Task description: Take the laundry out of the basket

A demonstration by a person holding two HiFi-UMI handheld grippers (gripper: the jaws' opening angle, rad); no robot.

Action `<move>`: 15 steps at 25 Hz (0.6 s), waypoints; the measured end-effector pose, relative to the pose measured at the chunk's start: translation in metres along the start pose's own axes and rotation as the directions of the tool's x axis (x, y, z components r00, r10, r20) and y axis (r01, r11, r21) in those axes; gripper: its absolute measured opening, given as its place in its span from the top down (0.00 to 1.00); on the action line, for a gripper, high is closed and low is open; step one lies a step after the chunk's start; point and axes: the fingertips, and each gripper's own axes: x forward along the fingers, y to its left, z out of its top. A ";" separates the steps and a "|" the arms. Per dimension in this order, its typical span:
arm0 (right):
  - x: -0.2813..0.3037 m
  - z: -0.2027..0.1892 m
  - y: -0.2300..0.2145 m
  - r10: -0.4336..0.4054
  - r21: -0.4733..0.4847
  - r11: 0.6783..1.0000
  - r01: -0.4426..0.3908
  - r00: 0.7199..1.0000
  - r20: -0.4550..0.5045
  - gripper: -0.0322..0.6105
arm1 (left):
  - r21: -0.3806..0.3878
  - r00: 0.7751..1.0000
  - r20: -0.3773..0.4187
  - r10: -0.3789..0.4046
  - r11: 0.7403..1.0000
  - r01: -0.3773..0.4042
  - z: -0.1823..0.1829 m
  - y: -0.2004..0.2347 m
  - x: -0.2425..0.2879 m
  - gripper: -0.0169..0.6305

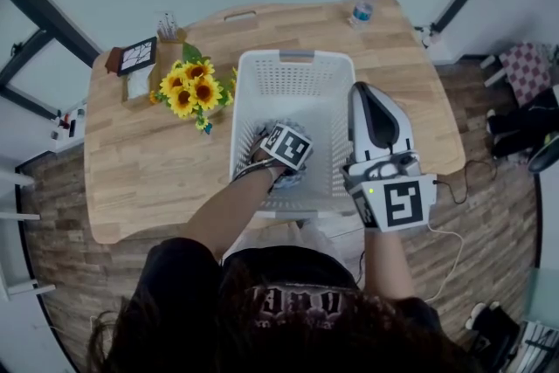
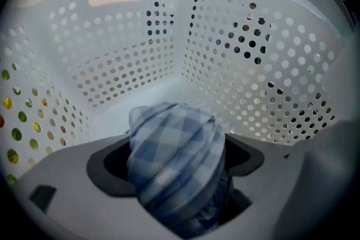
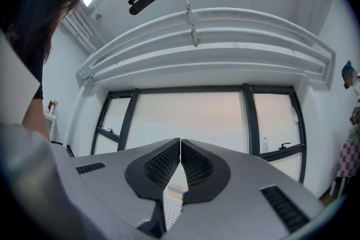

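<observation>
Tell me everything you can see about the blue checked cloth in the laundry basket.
The checked cloth is soft woven fabric in pale blue and white squares. It is bunched into a rounded, creased lump with darker folds beneath. It sits low inside the white perforated basket, caught between the jaws of the left gripper, whose dark pads press on both its sides. Which garment it is, and how large, cannot be told.

The basket [image 1: 293, 65] stands in the middle of the table [image 1: 148, 179]. The flowers [image 1: 190, 87] are just left of it, and the bottle [image 1: 363, 4] is behind it, to the right. The laundry [image 2: 174, 160] is inside the basket.
</observation>
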 end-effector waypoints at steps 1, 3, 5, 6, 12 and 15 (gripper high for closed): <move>0.000 -0.001 -0.001 -0.003 -0.006 1.000 0.003 1.000 -0.006 0.91 | -0.002 1.000 -0.004 -0.001 1.000 0.001 0.000 0.000 0.001 0.29; 0.000 -0.002 -0.001 -0.004 -0.009 1.000 0.004 1.000 -0.011 0.91 | -0.009 1.000 -0.008 -0.003 1.000 0.003 0.000 0.000 0.000 0.34; 0.000 -0.003 0.000 -0.003 -0.007 1.000 0.003 1.000 -0.012 0.91 | -0.029 1.000 -0.006 -0.005 1.000 0.005 0.001 0.002 -0.001 0.42; 0.000 -0.003 -0.001 -0.004 -0.005 1.000 0.004 1.000 -0.013 0.91 | -0.044 1.000 -0.002 -0.006 0.999 0.006 0.002 0.002 -0.002 0.45; 0.000 -0.005 -0.002 -0.005 0.012 1.000 0.006 1.000 -0.018 0.91 | -0.091 1.000 0.019 -0.005 0.996 0.007 0.006 0.006 -0.007 0.55; -0.001 -0.004 -0.003 -0.004 0.004 1.000 0.005 1.000 -0.020 0.91 | -0.105 1.000 0.020 0.007 0.994 -0.004 0.006 0.008 -0.009 0.58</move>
